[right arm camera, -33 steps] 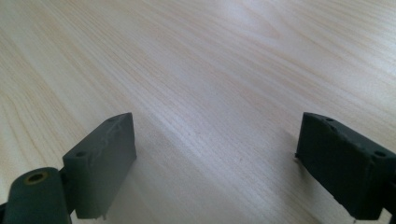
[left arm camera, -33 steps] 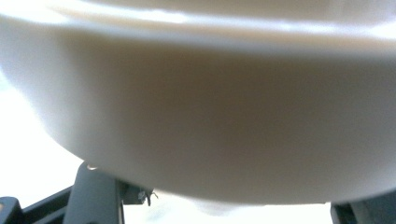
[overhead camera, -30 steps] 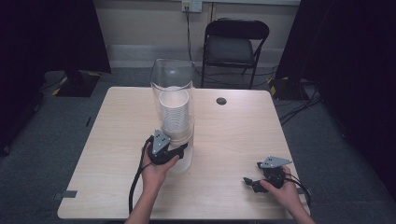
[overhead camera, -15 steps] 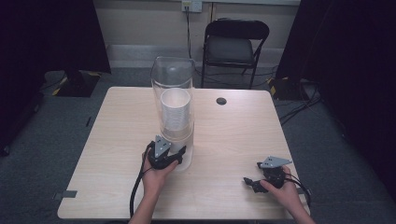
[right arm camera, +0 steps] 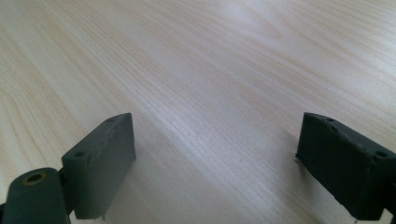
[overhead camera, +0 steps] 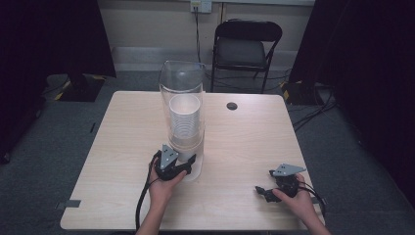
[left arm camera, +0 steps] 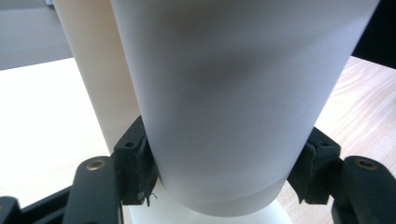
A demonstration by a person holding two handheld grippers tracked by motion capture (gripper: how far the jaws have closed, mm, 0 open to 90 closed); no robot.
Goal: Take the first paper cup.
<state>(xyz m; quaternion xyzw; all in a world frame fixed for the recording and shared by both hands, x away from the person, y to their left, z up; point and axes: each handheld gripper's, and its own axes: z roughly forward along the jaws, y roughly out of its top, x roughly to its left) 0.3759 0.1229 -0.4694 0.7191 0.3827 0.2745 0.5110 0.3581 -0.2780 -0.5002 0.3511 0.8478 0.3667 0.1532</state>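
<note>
- Your left gripper point(overhead camera: 188, 164) is clamped on the bottom cup point(left arm camera: 233, 107); in the left gripper view both pads point(left arm camera: 137, 163) press the white wall just above the cup's base, one on each side.
- In the high view that cup point(overhead camera: 192, 164) hangs out of the lower end of the clear dispenser tube point(overhead camera: 182, 83), close to the bench point(overhead camera: 122, 147). Whether its base touches the bench I cannot tell.
- The cup stack point(overhead camera: 185, 120) sits inside the tube directly above your grip, its open rim visible through the clear wall.
- Your right gripper point(overhead camera: 263, 192) rests near the bench's front right corner, well apart from the tube. Its jaws stand wide apart with nothing between them; in the right gripper view there is bare wood point(right arm camera: 210, 70) between and beyond them.
- Judged progress: the grasp on the bottom cup is done. Separation from the stack looks not yet finished, since the cup's upper part runs up into the tube and no gap shows.
- Judged remaining: pull the cup down and clear of the tube, then set it on open bench. The space between tube and right gripper is free for that.
- Risk, as a judgement: a thin paper wall may dent under a hard squeeze, and a second cup may come along with the first.
</note>
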